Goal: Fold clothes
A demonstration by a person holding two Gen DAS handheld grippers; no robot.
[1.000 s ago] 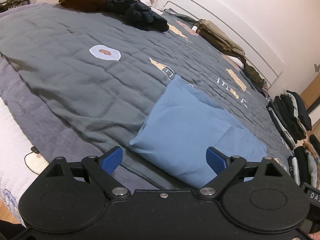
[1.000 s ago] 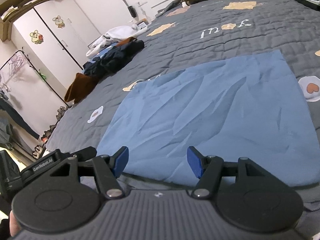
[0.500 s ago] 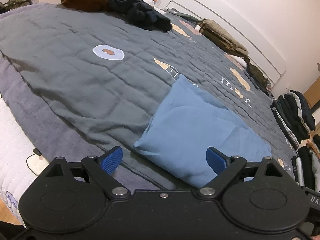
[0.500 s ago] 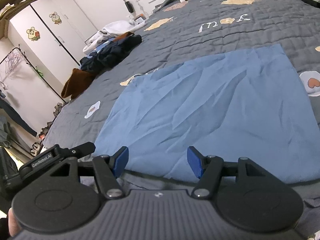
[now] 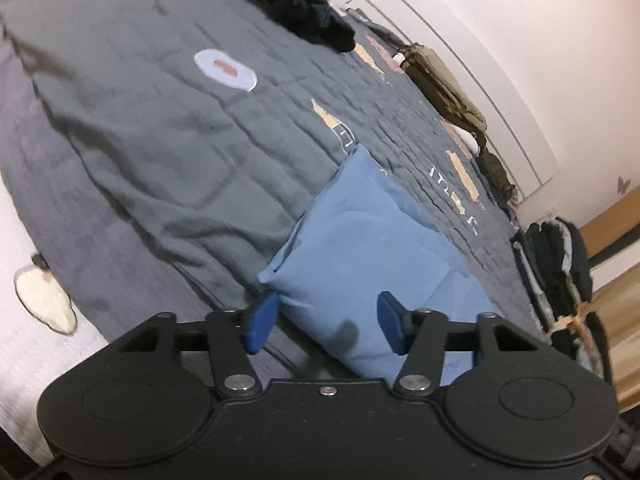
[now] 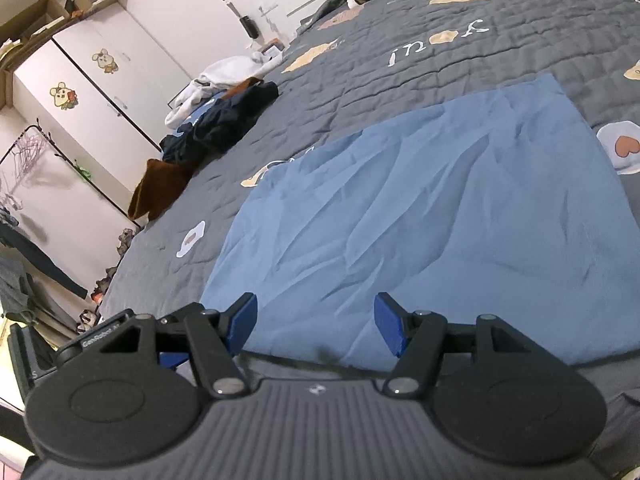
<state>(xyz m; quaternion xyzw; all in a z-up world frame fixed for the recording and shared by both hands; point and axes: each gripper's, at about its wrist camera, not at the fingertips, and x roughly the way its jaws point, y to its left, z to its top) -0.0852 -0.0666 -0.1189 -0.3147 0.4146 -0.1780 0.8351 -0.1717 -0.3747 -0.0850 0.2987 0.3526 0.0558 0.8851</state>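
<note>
A light blue garment (image 6: 432,224) lies flat and folded on the grey quilt; it also shows in the left wrist view (image 5: 360,252). My left gripper (image 5: 326,326) is open, its jaws straddling the garment's near left corner, low over the bed edge. My right gripper (image 6: 314,326) is open, just in front of the garment's near edge, not holding it. The left gripper body (image 6: 104,336) shows at the left of the right wrist view.
The grey quilt (image 5: 160,120) covers the bed. A pile of dark, brown and white clothes (image 6: 216,120) lies at the far side. Folded olive clothes (image 5: 444,84) line the wall, and stacks of dark folded clothes (image 5: 556,260) stand at the bed's end. A white wardrobe (image 6: 92,92) stands beyond.
My left gripper has moved right and forward onto the garment's near left corner and its jaws have narrowed. My right gripper has crept closer to the garment's near edge.
</note>
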